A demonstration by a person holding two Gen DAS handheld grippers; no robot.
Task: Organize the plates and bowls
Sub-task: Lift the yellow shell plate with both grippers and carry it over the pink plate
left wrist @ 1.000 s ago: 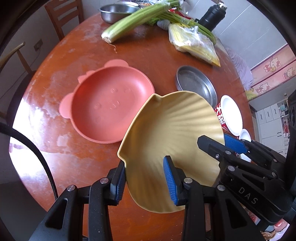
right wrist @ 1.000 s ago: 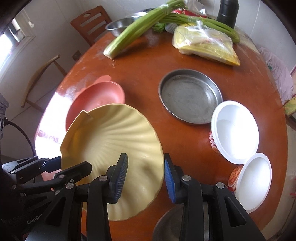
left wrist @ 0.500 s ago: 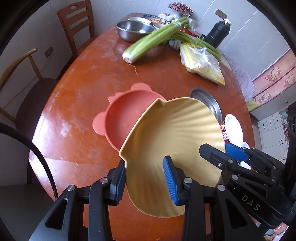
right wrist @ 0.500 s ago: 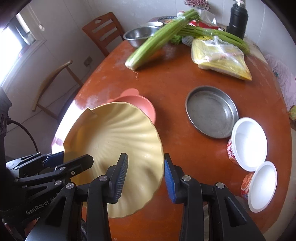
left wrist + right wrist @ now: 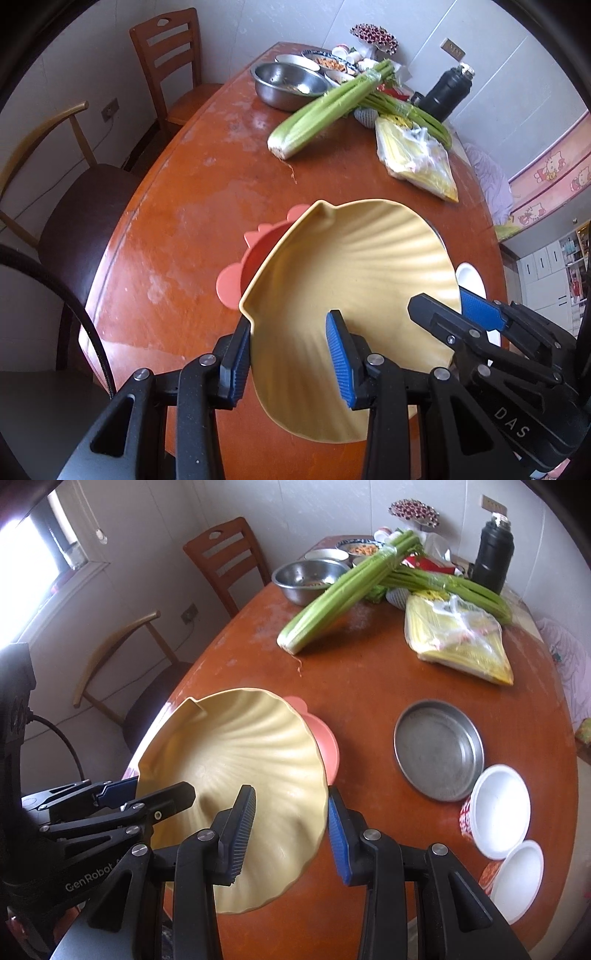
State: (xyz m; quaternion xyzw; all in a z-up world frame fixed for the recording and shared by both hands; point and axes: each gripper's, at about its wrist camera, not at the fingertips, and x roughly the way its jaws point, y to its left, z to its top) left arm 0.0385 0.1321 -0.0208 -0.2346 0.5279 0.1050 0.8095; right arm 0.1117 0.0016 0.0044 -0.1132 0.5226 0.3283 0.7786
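A yellow shell-shaped plate [image 5: 351, 266] hangs tilted above the table, carried by both grippers. My left gripper [image 5: 288, 363] is shut on its near left rim, one blue pad under the rim and one inside the dish. My right gripper [image 5: 290, 834] is shut on the opposite rim [image 5: 321, 805]. Each wrist view also shows the other gripper: the right gripper [image 5: 458, 314] and the left gripper [image 5: 147, 794]. A pink bowl with ears [image 5: 236, 284] [image 5: 325, 738] sits on the table, mostly hidden under the plate.
On the brown table [image 5: 369, 679] lie a steel pan [image 5: 439, 749], two white bowls [image 5: 498, 808] [image 5: 521, 878], celery [image 5: 332, 594], a yellow bag [image 5: 461, 646], a steel bowl [image 5: 306, 578] and a black flask [image 5: 493, 554]. Chairs [image 5: 166, 62] [image 5: 74, 206] stand at the left edge.
Both grippers have risen and drawn back together with the yellow plate. The table looks farther away, and the plate now covers more of the pink bowl.
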